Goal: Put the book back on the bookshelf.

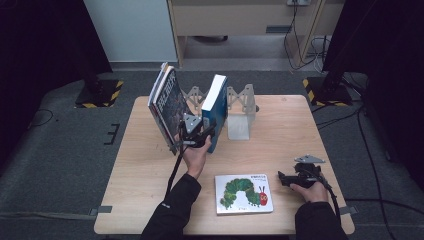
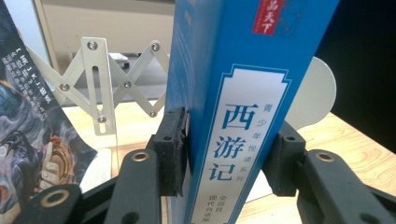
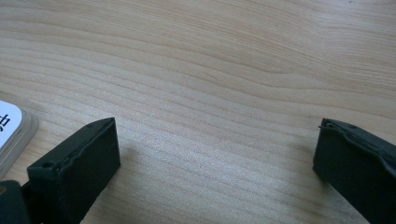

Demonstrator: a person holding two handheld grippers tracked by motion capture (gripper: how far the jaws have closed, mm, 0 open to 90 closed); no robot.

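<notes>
A: Where is the blue book (image 1: 215, 107) found?

B: It is stood on end at about twelve o'clock on the table (image 1: 150, 200), inside the expanding metal book rack (image 1: 239, 107), tilted slightly. The left gripper (image 1: 202, 136) is set around its spine. In the left gripper view one pad (image 2: 172, 149) is seen against the cover, while a sliver of gap is seen at the other pad (image 2: 280, 163), so the book is bracketed rather than squeezed.

A: What could be upset from here?

B: With support lost, the book could be tipped over, probably toward the dark-covered books (image 1: 167, 102) leaning at ten o'clock. If a pad is dragged along the cover on withdrawal, the book could be pulled out of the rack.

A: And the other hand?

B: The right gripper (image 1: 287, 179) is rested at four o'clock, jaws spread wide over bare wood, beside the caterpillar picture book (image 1: 243, 193). Little risk is judged there.
</notes>
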